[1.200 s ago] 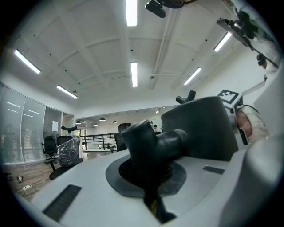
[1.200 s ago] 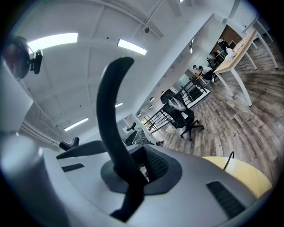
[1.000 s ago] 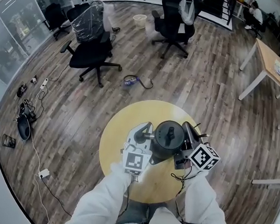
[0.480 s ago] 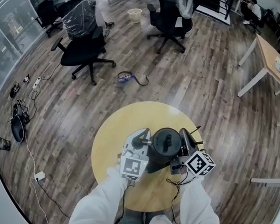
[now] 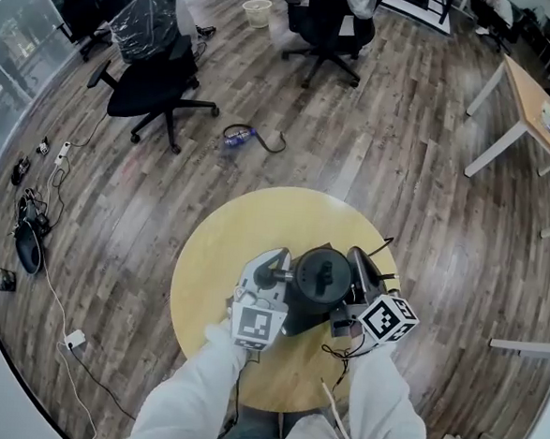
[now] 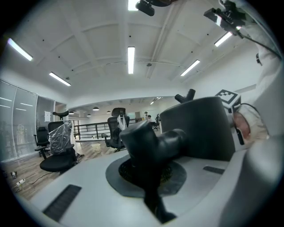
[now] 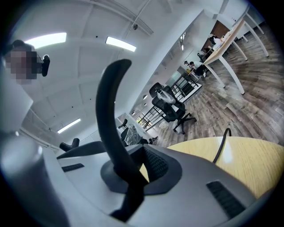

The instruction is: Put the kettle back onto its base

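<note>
Fingers (image 6: 88,186) of your left gripper (image 5: 273,278) are clamped on a black stub (image 6: 151,142) on the kettle (image 5: 323,275), and those of your right gripper (image 5: 354,264) are clamped on its curved handle (image 7: 111,111). The kettle is over the round bench (image 5: 219,247), with a cable (image 5: 383,246) just beyond it. Chairs (image 5: 153,83) stand well apart. Your sleeves (image 5: 197,387) reach forward, with both grippers near level.
</note>
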`<control>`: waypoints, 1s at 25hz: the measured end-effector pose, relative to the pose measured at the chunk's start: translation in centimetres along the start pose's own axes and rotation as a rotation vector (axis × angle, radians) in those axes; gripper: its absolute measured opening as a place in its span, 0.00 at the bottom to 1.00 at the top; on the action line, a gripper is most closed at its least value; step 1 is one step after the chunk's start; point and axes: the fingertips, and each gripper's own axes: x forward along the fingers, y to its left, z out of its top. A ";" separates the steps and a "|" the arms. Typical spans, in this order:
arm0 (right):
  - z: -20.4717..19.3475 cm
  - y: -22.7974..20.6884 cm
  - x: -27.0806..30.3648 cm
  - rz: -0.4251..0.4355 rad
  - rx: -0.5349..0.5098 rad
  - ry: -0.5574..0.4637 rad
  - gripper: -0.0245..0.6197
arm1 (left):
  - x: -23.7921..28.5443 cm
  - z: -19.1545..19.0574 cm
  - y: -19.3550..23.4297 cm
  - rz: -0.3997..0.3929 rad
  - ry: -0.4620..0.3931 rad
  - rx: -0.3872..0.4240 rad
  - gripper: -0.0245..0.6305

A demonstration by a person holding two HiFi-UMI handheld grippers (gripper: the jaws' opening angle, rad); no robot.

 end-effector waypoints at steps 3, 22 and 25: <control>-0.1 -0.2 -0.3 0.010 -0.011 -0.005 0.05 | 0.0 -0.3 -0.4 -0.006 0.000 0.002 0.04; 0.0 0.1 -1.4 0.000 -0.092 -0.068 0.05 | -1.1 -1.6 -0.1 0.069 -0.012 -0.084 0.05; -0.7 -0.3 -1.6 -0.025 -0.096 -0.055 0.05 | -1.5 -3.8 -0.3 0.080 0.067 -0.104 0.07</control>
